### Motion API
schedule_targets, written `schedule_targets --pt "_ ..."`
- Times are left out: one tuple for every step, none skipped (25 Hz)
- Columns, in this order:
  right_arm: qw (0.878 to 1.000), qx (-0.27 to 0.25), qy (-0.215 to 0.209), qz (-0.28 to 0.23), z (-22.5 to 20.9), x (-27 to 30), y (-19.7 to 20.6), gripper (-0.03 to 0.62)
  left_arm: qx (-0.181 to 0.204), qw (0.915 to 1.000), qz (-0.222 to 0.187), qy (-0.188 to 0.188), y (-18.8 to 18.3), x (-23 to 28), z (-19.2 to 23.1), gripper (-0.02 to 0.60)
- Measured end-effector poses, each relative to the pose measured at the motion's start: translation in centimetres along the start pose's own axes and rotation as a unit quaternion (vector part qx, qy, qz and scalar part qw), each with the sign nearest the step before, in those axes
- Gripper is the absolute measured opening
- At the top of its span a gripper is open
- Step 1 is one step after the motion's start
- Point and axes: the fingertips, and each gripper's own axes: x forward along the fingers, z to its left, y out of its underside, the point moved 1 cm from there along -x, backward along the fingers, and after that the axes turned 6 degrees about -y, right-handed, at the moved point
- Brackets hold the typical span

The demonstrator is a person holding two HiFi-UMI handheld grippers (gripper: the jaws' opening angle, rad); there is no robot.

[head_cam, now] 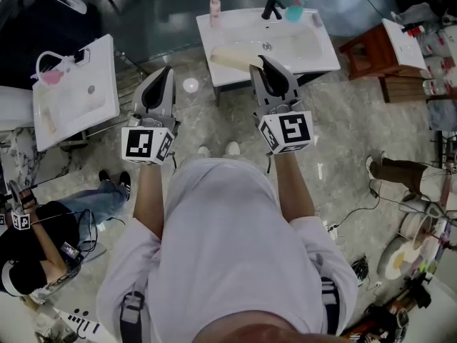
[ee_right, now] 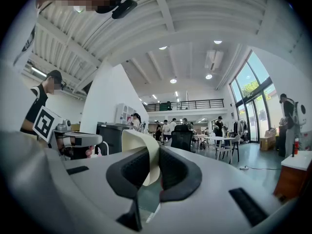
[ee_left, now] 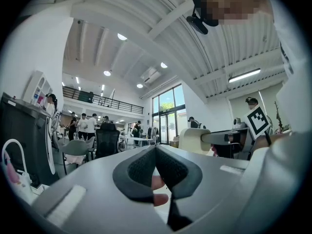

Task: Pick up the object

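A cream-coloured curved object (head_cam: pixel 230 57) sticks out to the left from my right gripper (head_cam: pixel 261 64), whose pads are shut on one end of it. In the right gripper view the cream object (ee_right: pixel 144 155) sits pinched between the dark pads and curls up over the left one. From the left gripper view the same object (ee_left: pixel 191 141) shows on the right, at the tip of the right gripper (ee_left: pixel 229 138). My left gripper (head_cam: pixel 163 75) is held up beside it, apart from it. Its pads (ee_left: pixel 171 167) meet at the tip with nothing between them.
Below the grippers stands a white sink (head_cam: pixel 307 56) with a black faucet (head_cam: pixel 272 7), a pink bottle (head_cam: pixel 215 10) and a teal bottle (head_cam: pixel 295 9). A second white sink (head_cam: pixel 75 95) is at left, a wooden stand (head_cam: pixel 368 57) at right. A person (head_cam: pixel 43 245) sits at lower left.
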Motion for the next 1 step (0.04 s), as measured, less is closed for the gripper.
schedule_targets --pt "1.000 0.000 0.000 0.001 -0.07 -0.07 0.00 0.048 -0.001 1.0000 0.001 -0.001 0.06 -0.01 0.03 0.000"
